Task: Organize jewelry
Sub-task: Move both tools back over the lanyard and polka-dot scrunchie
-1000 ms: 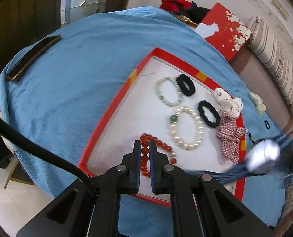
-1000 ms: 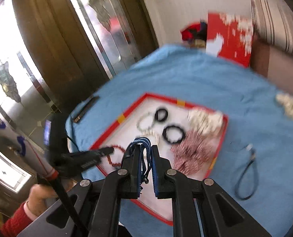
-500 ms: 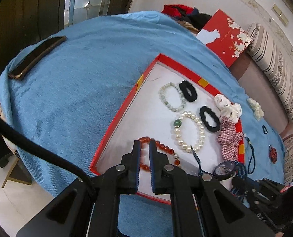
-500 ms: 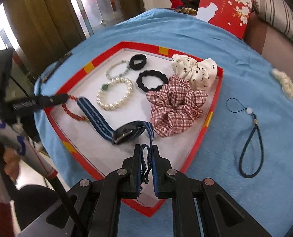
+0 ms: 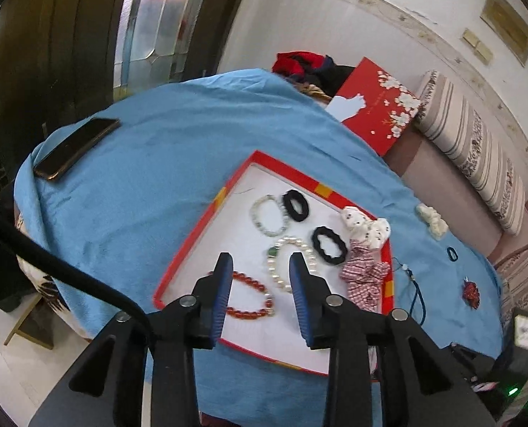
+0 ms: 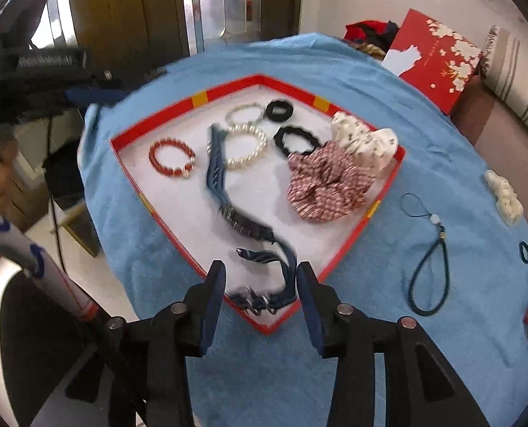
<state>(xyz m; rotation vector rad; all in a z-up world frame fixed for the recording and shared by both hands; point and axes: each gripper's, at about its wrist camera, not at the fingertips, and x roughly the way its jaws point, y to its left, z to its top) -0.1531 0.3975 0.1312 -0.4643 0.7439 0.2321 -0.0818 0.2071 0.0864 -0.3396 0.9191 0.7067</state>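
R tongs [image 6: 260,284] apart, over the watch [image 6: 242,224]: strap limp, light, lying in red tray [image 6: 353,238], buckle end near its closest corner. Best hold likely the stiffer case mid-strap. L tongs [image 5: 260,281] apart, empty. Beyond tray: blue lanyard [image 6: 429,277], soft, on tabletop.

The blue watch strap [image 6: 224,192] is motion-blurred near the tray's [image 6: 349,245] front corner, its buckle end unreadable. The left hand-held gripper [image 6: 85,94], at the right-wrist view's edge, is smeared too.
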